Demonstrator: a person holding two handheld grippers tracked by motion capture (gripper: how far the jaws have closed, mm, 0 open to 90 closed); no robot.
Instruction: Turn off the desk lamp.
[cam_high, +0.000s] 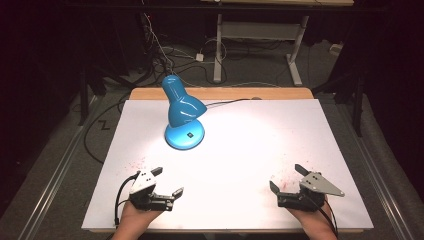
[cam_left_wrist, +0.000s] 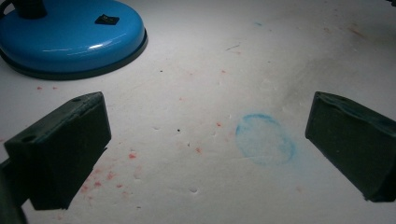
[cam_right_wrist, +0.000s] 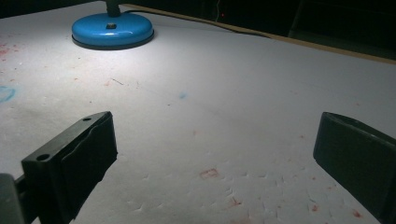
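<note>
We count two units, left hand-held gripper (cam_high: 168, 182) jaws wide apart, nothing between them, one blue lamp (cam_high: 183, 112) lit at desk (cam_high: 260, 135) far-left, right hand-held gripper (cam_high: 287, 179) also spread wide, empty, near edge.

I see a blue lamp (cam_high: 182, 112) standing lit near the far left of the desk (cam_high: 280, 125), its cord (cam_high: 227, 102) trailing toward the far edge. Red specks (cam_left_wrist: 112, 175) and a faint blue ring (cam_left_wrist: 265, 139) stain the white sheet.
</note>
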